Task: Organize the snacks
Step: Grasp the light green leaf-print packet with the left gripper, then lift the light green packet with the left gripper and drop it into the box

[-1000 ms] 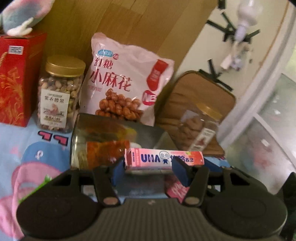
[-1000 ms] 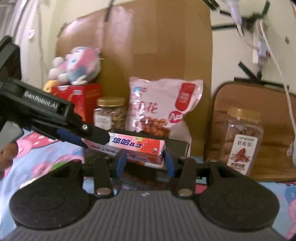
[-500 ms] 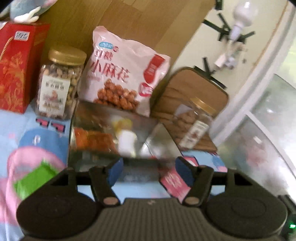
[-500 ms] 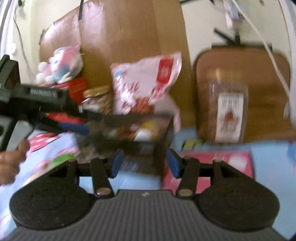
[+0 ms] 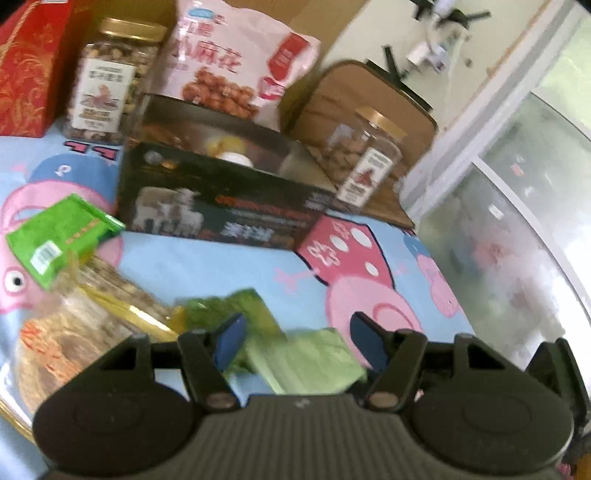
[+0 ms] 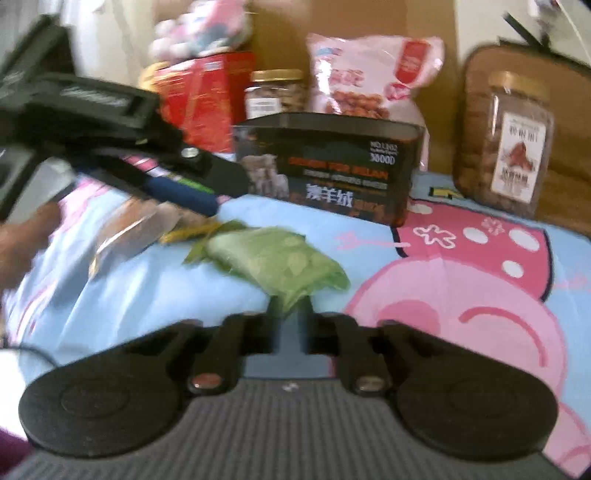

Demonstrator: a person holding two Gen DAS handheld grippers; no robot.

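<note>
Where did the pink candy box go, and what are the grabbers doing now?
Both grippers let go of the pink candy box; it is out of view now. They dipped toward the green packet. The right gripper has shut on its corner; the left gripper is open. The black box stayed put.

A light blue sheet printed with pink cartoon pigs covers the bed, daylight falling soft across it. Behind the bed's far edge a large brown cardboard panel leans against a cream wall. A tan quilted cushion stands upright at the far right corner of the bed. Black strips and a white plug with cables mark the wall, and bright frosted window panes in a white frame run along the right side.
</note>
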